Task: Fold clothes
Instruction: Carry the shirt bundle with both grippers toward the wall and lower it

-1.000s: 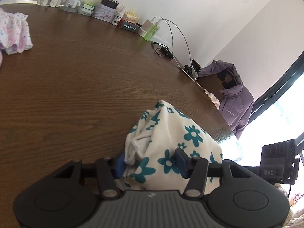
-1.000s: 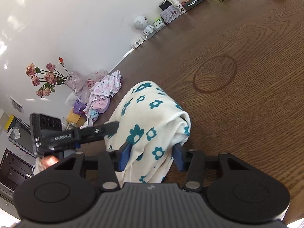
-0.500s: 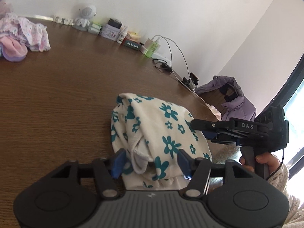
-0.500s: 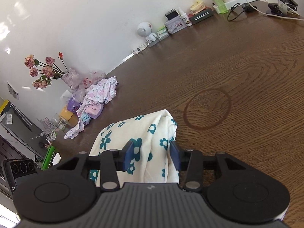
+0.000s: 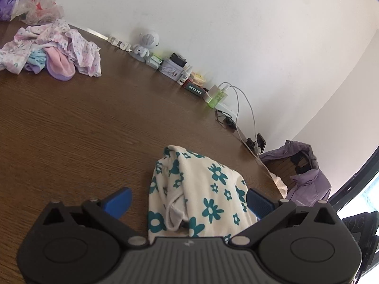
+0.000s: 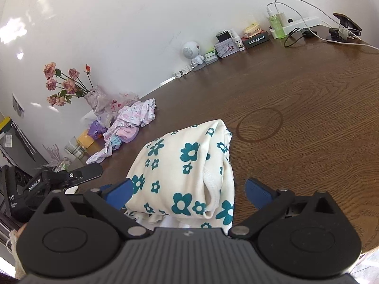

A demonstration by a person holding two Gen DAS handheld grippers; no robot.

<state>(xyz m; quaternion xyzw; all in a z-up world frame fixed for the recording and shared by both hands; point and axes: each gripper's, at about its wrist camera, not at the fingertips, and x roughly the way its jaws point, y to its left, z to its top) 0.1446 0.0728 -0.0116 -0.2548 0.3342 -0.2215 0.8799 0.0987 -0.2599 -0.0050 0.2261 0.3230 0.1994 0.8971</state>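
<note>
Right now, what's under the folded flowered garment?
The flowered garment lies on the brown wooden table; bare wood shows all around it. Anything beneath is hidden by the cloth. Both tongs, left and right, are open.

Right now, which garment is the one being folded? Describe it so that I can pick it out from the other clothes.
On the brown wooden table, look at the near edge, not the far corner by the flowers. The folded cream garment lies there between the open blue fingers of the right gripper. Its teal flower print sets it apart from the pink and lilac pile.
</note>
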